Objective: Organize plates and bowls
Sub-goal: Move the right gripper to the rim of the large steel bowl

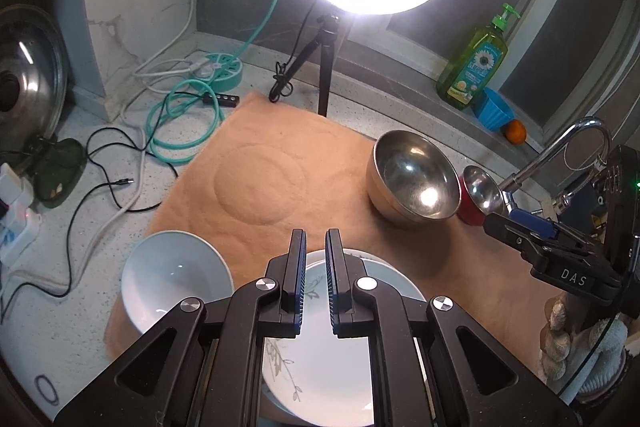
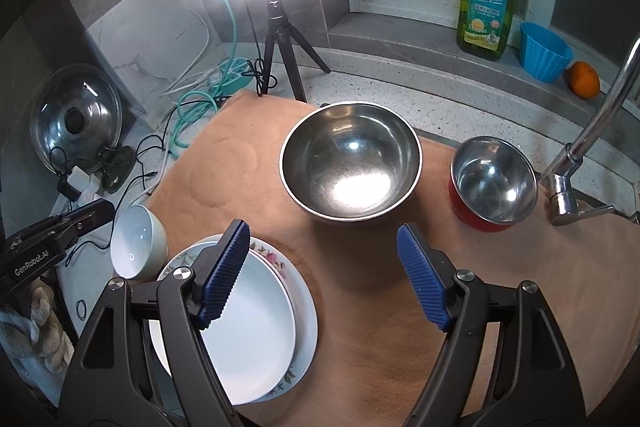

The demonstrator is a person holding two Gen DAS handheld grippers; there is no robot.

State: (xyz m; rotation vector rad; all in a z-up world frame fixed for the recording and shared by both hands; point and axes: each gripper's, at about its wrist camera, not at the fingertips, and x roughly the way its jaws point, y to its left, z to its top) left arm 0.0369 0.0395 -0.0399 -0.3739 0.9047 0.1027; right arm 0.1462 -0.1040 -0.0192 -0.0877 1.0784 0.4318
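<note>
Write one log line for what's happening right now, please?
left hand-held gripper: nearly closed, empty, over stacked plates | right hand-held gripper: open, empty, facing steel bowl | white bowl: beside plates

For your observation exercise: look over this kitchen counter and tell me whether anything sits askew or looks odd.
The plain white plate sits off-centre on the floral plate, shifted left so the floral rim shows mainly on the right. The white ceramic bowl straddles the orange mat's left edge. Nothing looks spilled or broken.
</note>
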